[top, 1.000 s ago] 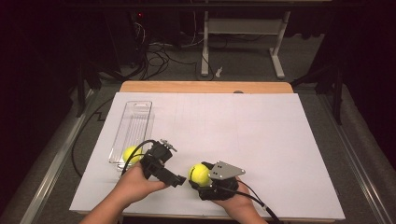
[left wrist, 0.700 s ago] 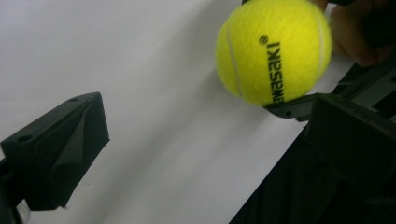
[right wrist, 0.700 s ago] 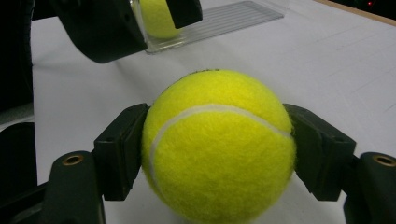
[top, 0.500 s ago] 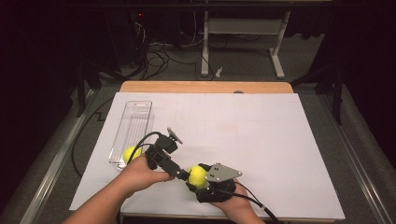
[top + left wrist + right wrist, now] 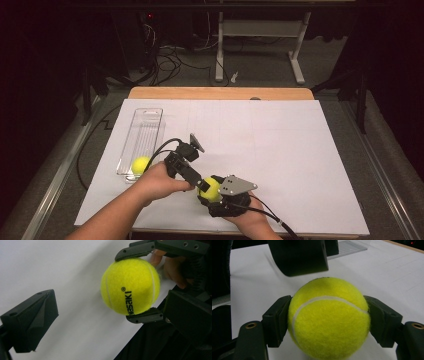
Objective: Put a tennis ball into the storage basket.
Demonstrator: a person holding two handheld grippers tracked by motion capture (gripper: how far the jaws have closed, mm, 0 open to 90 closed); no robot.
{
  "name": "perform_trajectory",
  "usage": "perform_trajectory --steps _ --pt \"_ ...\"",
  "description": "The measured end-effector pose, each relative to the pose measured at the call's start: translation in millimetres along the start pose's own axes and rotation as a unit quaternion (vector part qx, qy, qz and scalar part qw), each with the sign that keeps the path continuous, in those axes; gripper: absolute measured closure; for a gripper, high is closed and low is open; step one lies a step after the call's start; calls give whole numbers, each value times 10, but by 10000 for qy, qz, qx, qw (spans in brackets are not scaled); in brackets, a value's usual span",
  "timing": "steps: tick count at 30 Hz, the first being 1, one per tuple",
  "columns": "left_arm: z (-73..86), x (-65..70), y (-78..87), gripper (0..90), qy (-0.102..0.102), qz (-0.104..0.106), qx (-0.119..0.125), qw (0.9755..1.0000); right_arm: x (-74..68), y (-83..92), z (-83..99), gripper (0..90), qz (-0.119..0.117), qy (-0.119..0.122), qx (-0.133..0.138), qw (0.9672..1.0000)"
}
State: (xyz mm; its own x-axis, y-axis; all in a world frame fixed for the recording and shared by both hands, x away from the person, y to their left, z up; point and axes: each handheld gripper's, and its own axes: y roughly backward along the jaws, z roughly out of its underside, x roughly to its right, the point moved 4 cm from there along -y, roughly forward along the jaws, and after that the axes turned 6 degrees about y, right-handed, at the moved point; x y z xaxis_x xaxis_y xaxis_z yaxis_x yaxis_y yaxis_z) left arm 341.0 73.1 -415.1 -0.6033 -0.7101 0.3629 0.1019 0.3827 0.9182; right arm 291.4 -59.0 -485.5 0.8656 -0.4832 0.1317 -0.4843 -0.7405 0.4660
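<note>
Clamping a yellow tennis ball (image 5: 210, 187) between both jaws, the right gripper (image 5: 216, 191) sits at the table's six o'clock edge. At its ten o'clock, the left gripper (image 5: 192, 177) stands apart-jawed beside that ball. Farther, at ten o'clock, a second ball (image 5: 140, 164) lies in a clear tray (image 5: 145, 131).

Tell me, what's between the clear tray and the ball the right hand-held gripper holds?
In the high view, the left hand-held gripper and the person's hand sit between the clear tray and the held ball.
</note>
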Motion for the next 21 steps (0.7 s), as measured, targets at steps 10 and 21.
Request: perform_trajectory --steps 10,21 --pt "-60 45 -93 8 -1 24 -86 10000 3 7 -20 279 11 -20 65 10000" --pt "-106 87 -189 8 -18 70 -191 9998 1 19 -40 279 16 -28 132 9999"
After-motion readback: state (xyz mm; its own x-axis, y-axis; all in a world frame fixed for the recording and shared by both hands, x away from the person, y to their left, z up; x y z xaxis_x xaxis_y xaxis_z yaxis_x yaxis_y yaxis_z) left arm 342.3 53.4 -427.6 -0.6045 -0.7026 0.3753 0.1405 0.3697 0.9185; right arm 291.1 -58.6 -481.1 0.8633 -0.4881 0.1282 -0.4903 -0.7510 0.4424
